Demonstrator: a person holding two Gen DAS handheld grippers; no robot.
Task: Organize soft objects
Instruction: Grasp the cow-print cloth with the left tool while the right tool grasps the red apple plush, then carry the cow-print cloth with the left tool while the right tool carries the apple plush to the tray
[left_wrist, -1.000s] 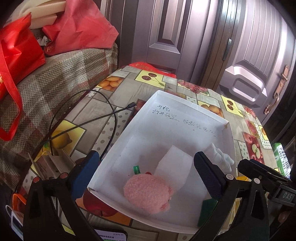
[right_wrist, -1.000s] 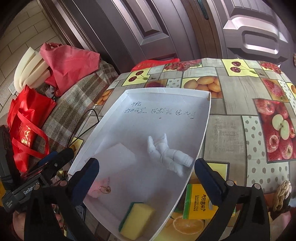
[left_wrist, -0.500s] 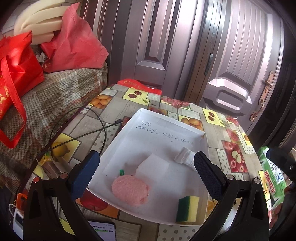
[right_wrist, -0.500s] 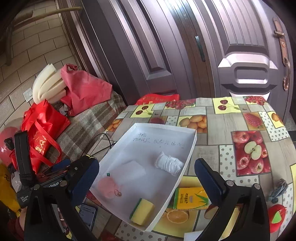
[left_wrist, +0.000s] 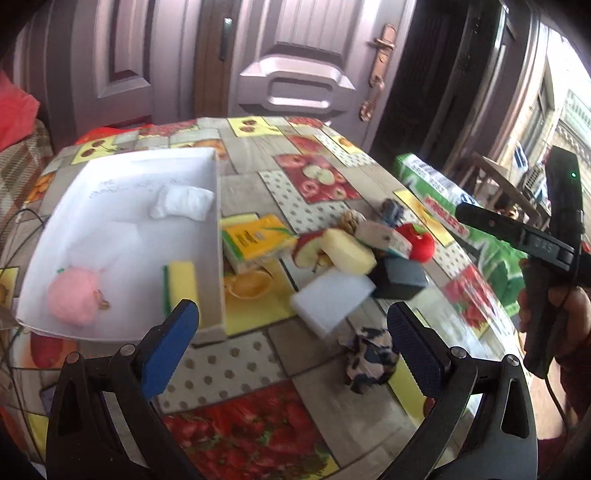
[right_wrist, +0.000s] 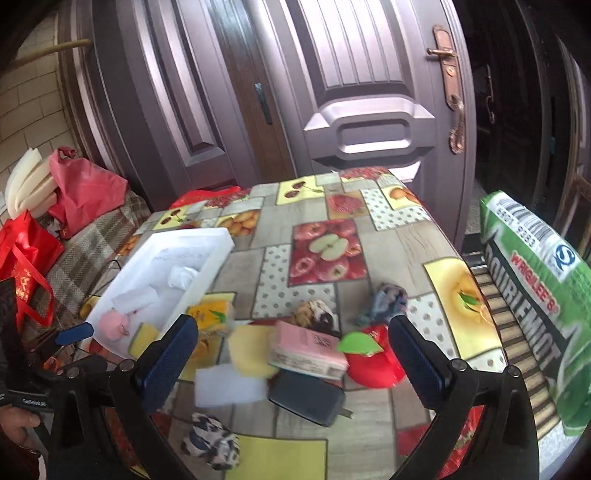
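Observation:
A white box (left_wrist: 214, 236) (right_wrist: 218, 258) holds a pink puff (left_wrist: 70, 301), a white doll (left_wrist: 183, 203), a white sponge and a yellow sponge (left_wrist: 183, 282). Loose on the table lie a white sponge block (left_wrist: 332, 299) (right_wrist: 229, 386), a yellow sponge (left_wrist: 349, 251), a red plush apple (left_wrist: 419, 242) (right_wrist: 373, 360), a dark grey block (left_wrist: 400, 282) (right_wrist: 306, 400) and a black-and-white cloth (left_wrist: 369, 360) (right_wrist: 210, 437). My left gripper (left_wrist: 293, 350) is open above the table's front. My right gripper (right_wrist: 295, 362) is open above the loose pile.
A yellow tissue pack (left_wrist: 256, 240) lies against the box. A pink tissue pack (right_wrist: 306, 349) sits in the pile. A green Wrigley's bag (right_wrist: 535, 295) stands at the table's right edge. Red bags (right_wrist: 26, 254) lie on a couch at left. Doors stand behind.
Both grippers have pulled back from the box and swung right. The loose pile on the table has come into view. Both stay open and empty.

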